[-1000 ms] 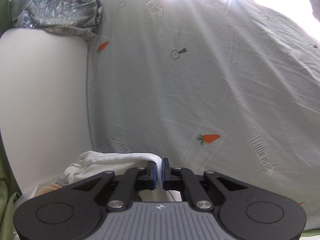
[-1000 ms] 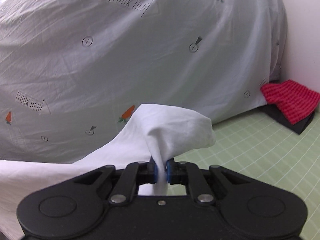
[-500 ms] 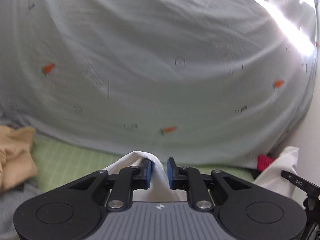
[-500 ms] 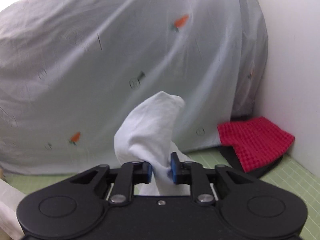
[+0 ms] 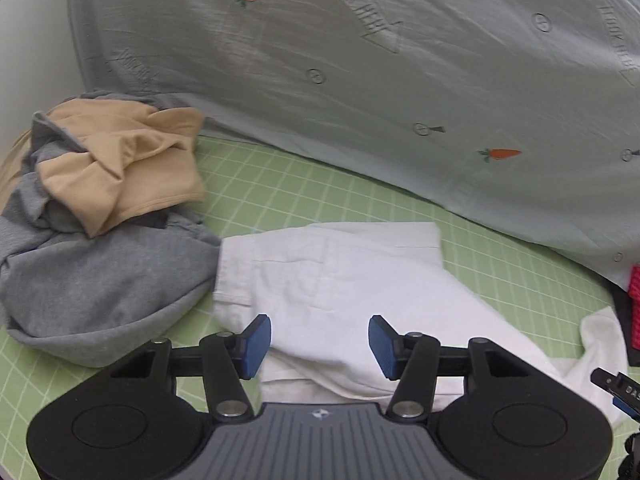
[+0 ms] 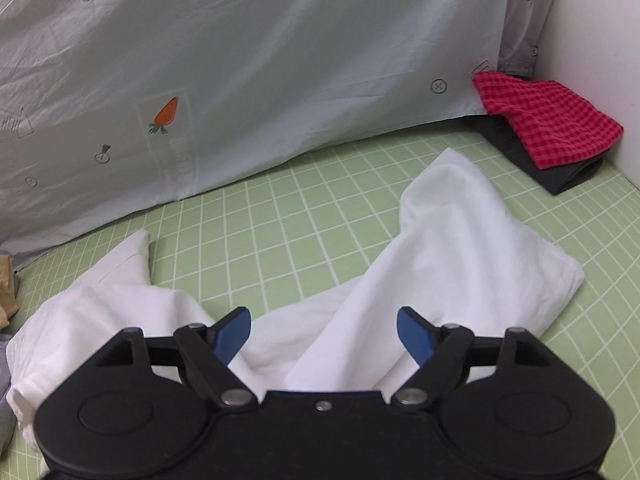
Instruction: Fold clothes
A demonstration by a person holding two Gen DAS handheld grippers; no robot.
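Note:
A white garment lies crumpled on the green grid mat. My left gripper is open and empty just above its near edge. In the right wrist view the same white garment spreads in two lobes on the mat. My right gripper is open and empty over the garment's near folds. The tip of the right gripper shows at the lower right of the left wrist view.
A grey garment with a tan one on top lies at the left. A red checked cloth rests on a dark folded item at the right by a white wall. A pale carrot-print sheet hangs behind.
Both grippers were shut on the white garment and held it up. Now both have opened, and the garment lies on the mat. Both cameras have tilted down toward the mat.

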